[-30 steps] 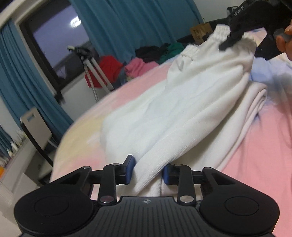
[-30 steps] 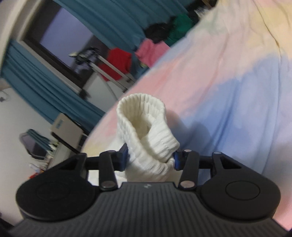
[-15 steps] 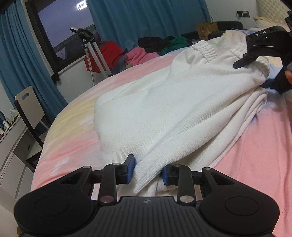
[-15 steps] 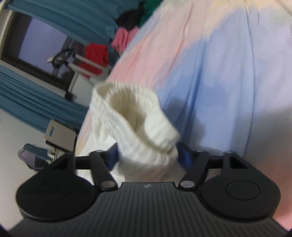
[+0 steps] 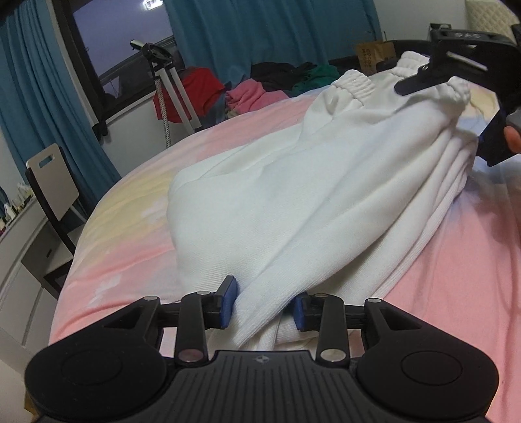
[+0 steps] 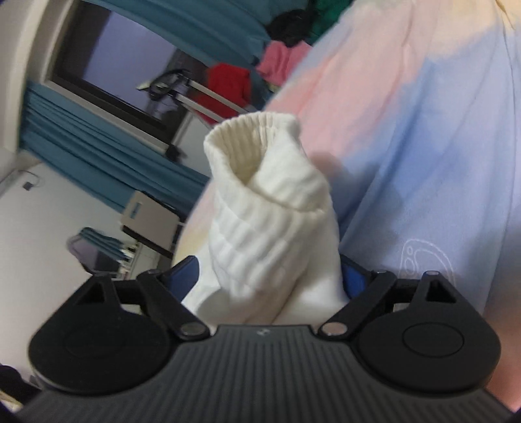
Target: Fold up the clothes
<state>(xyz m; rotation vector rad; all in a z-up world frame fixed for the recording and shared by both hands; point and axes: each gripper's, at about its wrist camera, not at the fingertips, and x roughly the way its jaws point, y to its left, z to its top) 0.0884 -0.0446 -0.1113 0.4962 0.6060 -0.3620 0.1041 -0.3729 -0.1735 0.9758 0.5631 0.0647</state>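
White trousers (image 5: 325, 195) lie folded lengthwise on the pastel bed sheet (image 5: 130, 234), with the elastic waistband (image 5: 355, 81) at the far end. My left gripper (image 5: 263, 307) is at the near end. Its jaws are starting to open, though the blue pads still touch the bunched cloth between them. My right gripper (image 5: 449, 110) hovers over the far right end, a fingertip showing behind it. In the right wrist view the right gripper (image 6: 268, 273) stands wide open. The ribbed cuff (image 6: 260, 182) rests loose between its pads (image 6: 185, 273).
Beyond the bed's far edge are a tripod (image 5: 166, 84), a pile of red, pink, green and black clothes (image 5: 247, 91) and a cardboard box (image 5: 374, 57). A chair (image 5: 55, 182) and a drawer unit (image 5: 19, 260) stand on the left. Blue curtains (image 5: 260, 29) frame a dark window.
My right jaws have spread from gripping the ribbed cuff to wide open, and that gripper has sunk slightly. The trousers have settled onto the bed. My left jaws have widened a little.
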